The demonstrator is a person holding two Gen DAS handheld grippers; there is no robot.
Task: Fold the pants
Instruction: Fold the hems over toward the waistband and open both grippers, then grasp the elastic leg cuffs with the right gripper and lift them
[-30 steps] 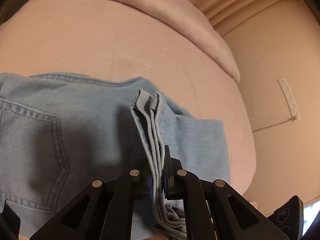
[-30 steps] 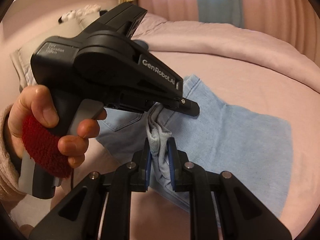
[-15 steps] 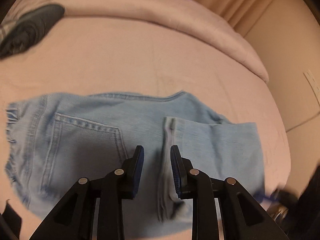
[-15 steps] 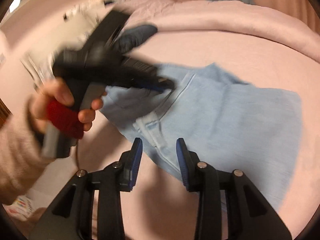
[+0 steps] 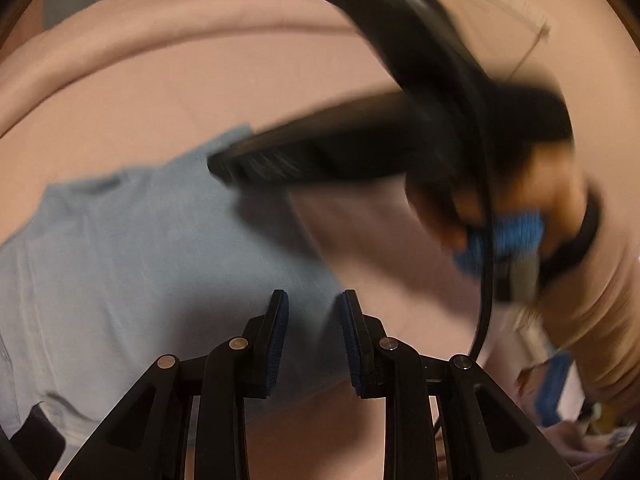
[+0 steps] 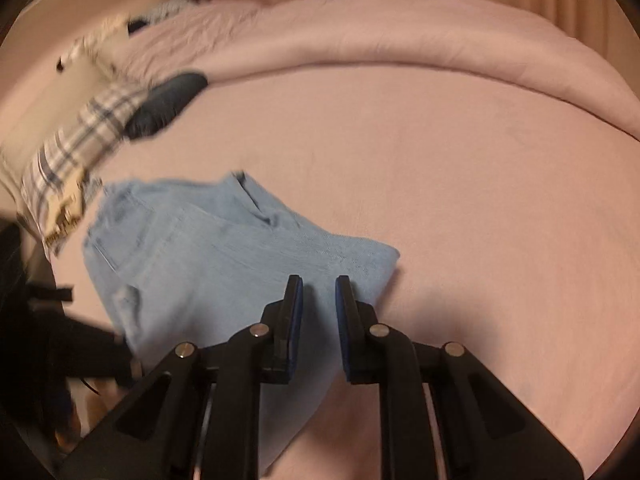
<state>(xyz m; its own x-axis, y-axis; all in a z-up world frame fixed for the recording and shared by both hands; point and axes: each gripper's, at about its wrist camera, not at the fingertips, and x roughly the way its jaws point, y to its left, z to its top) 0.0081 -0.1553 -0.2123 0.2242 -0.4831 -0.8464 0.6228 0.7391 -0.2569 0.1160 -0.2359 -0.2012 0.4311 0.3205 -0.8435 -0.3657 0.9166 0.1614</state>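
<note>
The light blue jeans [image 6: 208,264] lie folded flat on the pink bed sheet [image 6: 460,220], back pocket to the left. My right gripper [image 6: 318,320] hovers over their near right corner. Its jaws are closing, a narrow gap still shows, and no cloth is between the pads. In the left wrist view the jeans [image 5: 132,264] fill the left half. My left gripper [image 5: 312,336] hangs over their right edge, open and holding nothing. The right gripper [image 5: 224,168], blurred, crosses above it in a person's hand [image 5: 532,200].
A rolled pink duvet [image 6: 420,28] runs along the back of the bed. A plaid cloth [image 6: 76,148] and a dark garment [image 6: 168,104] lie at the far left. Curtains hang behind. A blurred dark shape [image 6: 52,344] sits at the lower left.
Both grippers were shut on the jeans' folded edge, then let go. The jeans now lie flat. The left gripper swung to their right end, and the right jaws opened and then narrowed.
</note>
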